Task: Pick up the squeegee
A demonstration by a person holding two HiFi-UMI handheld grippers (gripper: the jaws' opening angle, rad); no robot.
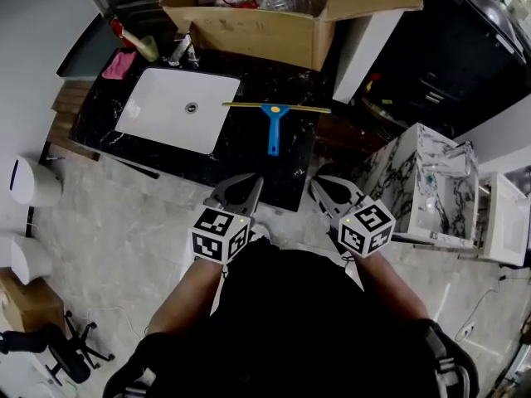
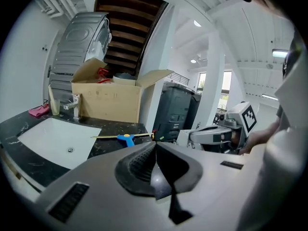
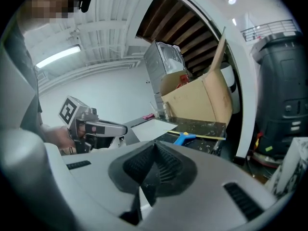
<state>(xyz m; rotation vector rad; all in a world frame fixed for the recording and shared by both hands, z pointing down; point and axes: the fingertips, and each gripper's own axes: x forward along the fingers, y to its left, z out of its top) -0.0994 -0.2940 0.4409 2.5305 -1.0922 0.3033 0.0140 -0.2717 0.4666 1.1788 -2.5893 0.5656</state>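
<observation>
your left gripper (image 1: 253,182) and right gripper (image 1: 317,184) both have their jaws pressed together with nothing between them, side by side just short of the near edge of the black counter (image 1: 249,168). the squeegee (image 1: 273,121) lies flat on that counter, just right of the white sink (image 1: 166,114), blue handle toward you, in front of the cardboard box (image 1: 257,27). the pink thing (image 1: 119,65) by the tap is perhaps a cloth.
</observation>
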